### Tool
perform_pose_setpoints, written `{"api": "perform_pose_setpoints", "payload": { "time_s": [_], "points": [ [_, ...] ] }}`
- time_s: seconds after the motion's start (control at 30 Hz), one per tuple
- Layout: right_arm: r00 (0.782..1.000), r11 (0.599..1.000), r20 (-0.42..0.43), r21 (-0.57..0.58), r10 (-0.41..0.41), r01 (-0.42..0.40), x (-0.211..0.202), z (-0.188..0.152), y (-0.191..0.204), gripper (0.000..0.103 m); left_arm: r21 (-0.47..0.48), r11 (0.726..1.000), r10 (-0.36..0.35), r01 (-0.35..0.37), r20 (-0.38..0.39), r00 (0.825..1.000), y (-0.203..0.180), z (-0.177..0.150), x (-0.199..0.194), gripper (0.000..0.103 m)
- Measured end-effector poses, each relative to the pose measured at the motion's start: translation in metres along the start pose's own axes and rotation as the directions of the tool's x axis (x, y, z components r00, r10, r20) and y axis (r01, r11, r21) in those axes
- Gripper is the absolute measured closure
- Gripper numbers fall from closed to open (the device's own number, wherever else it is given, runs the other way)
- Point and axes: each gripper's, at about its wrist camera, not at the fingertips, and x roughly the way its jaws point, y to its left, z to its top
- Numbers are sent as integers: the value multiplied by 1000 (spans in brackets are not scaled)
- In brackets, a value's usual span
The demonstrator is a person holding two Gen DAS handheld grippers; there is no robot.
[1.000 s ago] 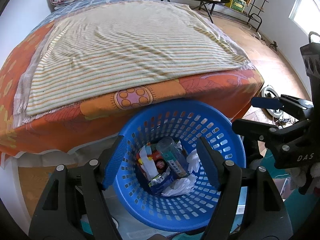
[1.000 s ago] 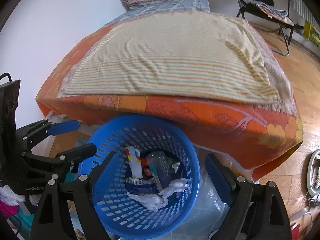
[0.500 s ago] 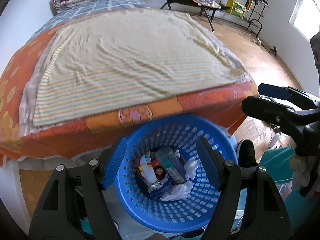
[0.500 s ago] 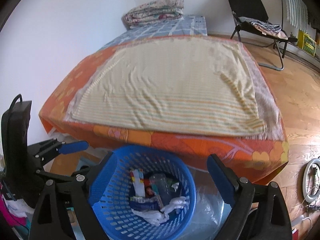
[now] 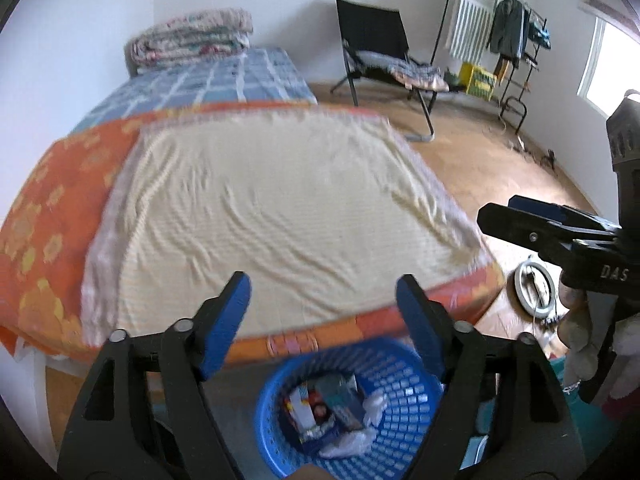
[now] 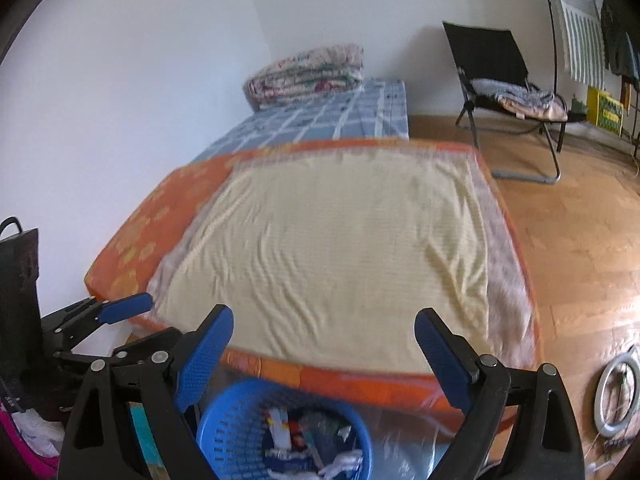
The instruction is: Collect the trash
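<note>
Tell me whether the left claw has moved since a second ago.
Yes. The left claw has risen and tilted up: its fingers, earlier framing the blue basket, now sit against the bed. Its jaws are opening, empty.

- Blue plastic basket (image 5: 404,396): round, with perforated lattice walls, standing upright on the floor at the foot of the bed. It sits at 6 o'clock in both wrist views, partly cut off by the lower frame edge in the right one.
- Trash (image 5: 328,408) inside the basket: a loose heap at the bottom, made up of printed cartons and wrappers in red, white and teal.
- Crumpled white tissues (image 5: 374,404): at the heap's 3 to 5 o'clock side, against the basket wall. Motion blur hides finer detail.
</note>
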Motion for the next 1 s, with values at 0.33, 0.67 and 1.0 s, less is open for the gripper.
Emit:
{"api": "perform_pose_setpoints", "payload": {
  "time_s": [0.33,0.67,1.0],
  "points": [
    [996,999,94,-43,7,-3,-3,47,8,0,-20,999,34,-32,160,986,14,64,-23,8],
    [995,998,104,-68,-3,10,18,56,-1,0,-106,993,69,-51,169,983,35,83,-1,1],
    [997,997,44,51,56,-58,48,62,-27,0,-150,987,76,-56,128,989,41,80,24,1]
  ]
}}
